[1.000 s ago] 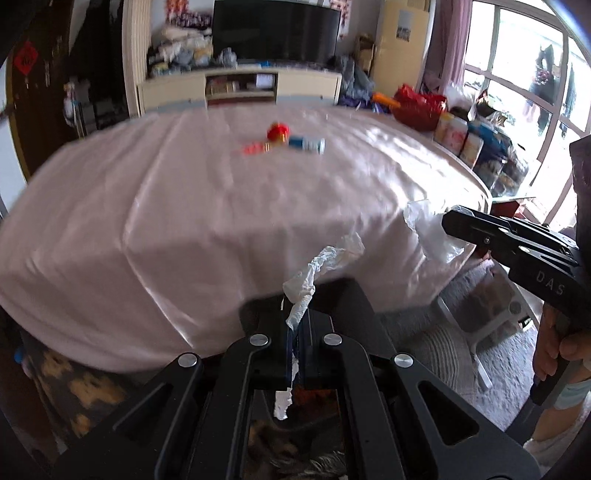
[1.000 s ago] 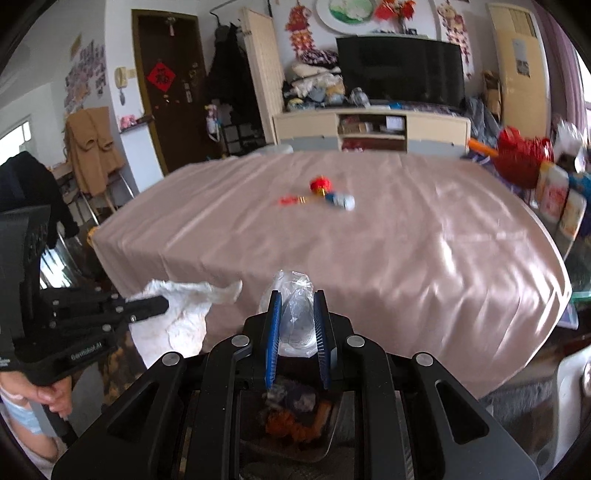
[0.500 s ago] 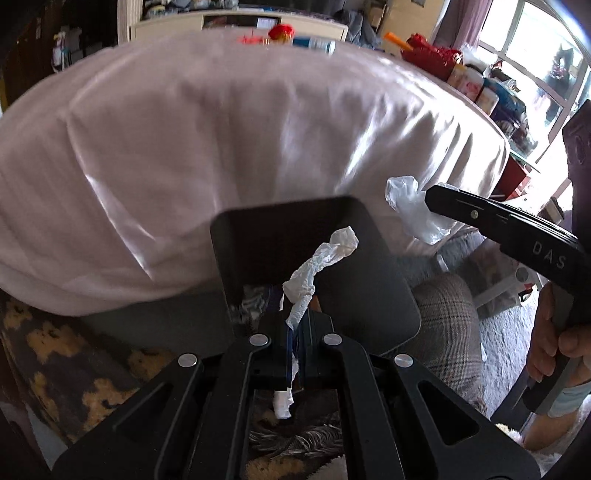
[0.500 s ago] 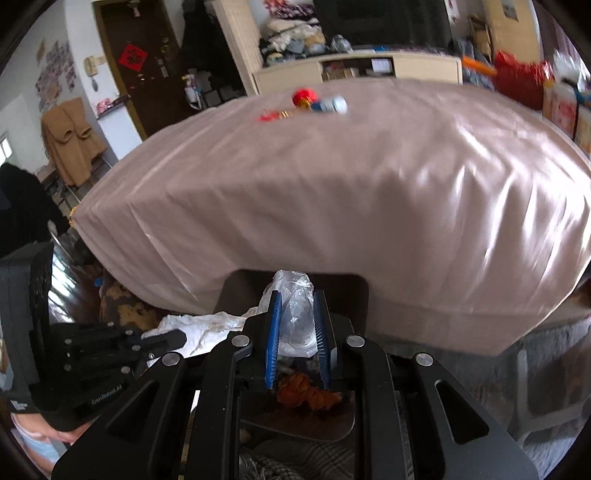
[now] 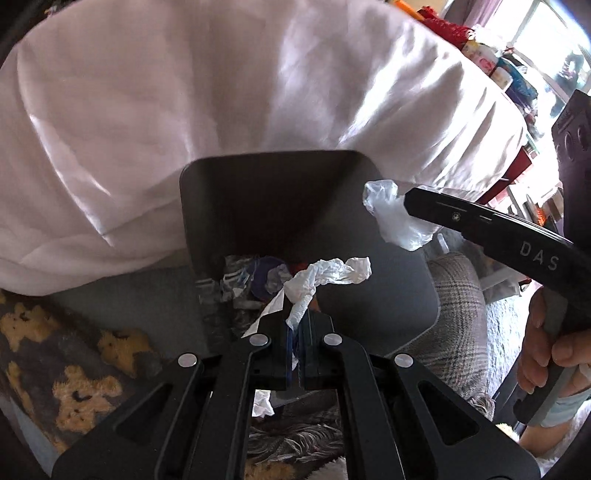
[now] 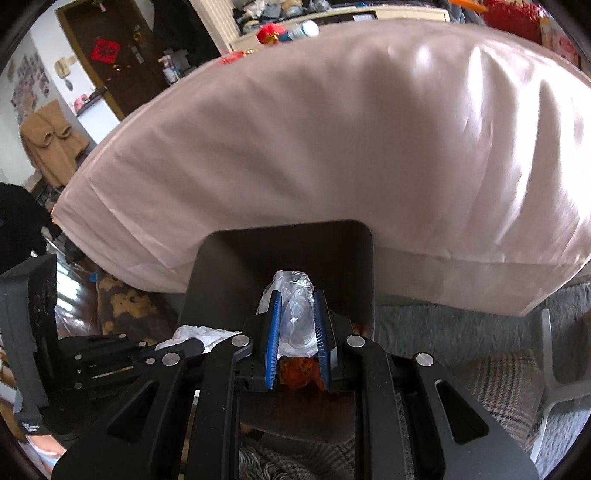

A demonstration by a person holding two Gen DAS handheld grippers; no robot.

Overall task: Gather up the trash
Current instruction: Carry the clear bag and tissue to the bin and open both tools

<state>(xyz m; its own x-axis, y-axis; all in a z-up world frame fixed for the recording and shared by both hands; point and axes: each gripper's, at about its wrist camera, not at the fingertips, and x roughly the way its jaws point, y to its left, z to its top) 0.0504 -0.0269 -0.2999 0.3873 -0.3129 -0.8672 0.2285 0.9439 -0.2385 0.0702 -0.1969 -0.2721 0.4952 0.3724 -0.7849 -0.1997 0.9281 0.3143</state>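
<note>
**A:** What is each hand holding?

**B:** The left gripper [image 5: 295, 334] is clenched on a crumpled white tissue [image 5: 325, 277], which twists up and to the right out of the closed tips. The right gripper [image 6: 295, 332] is clamped on a wad of clear plastic wrap [image 6: 293, 314], squeezed between its blue pads [image 6: 272, 332].

**A:** Where is the bin?

**B:** A dark grey bin [image 5: 207, 229] stands on the floor against the draped edge of a table covered in a pale pink cloth [image 5: 147, 110]. Its open mouth lies right below both grippers. Wrappers and scraps already lie at the bottom [image 5: 251, 280].

**A:** So the step in hand is dropping both pieces in?

**B:** That is my reading. The tissue hangs over the opening. From the left camera, the plastic sits near the bin's right rim, so I would bring the right hand a little further inward before letting go.

**A:** Anything to take care with?

**B:** Both pieces are light and may cling to the pads or drift. Lowering the tips into the mouth, opening fully, and giving a small shake should help.

**A:** Is the table finished?

**B:** No. A red item [image 6: 269, 33] and a small bottle [image 6: 301, 29] remain on the far side.
</note>
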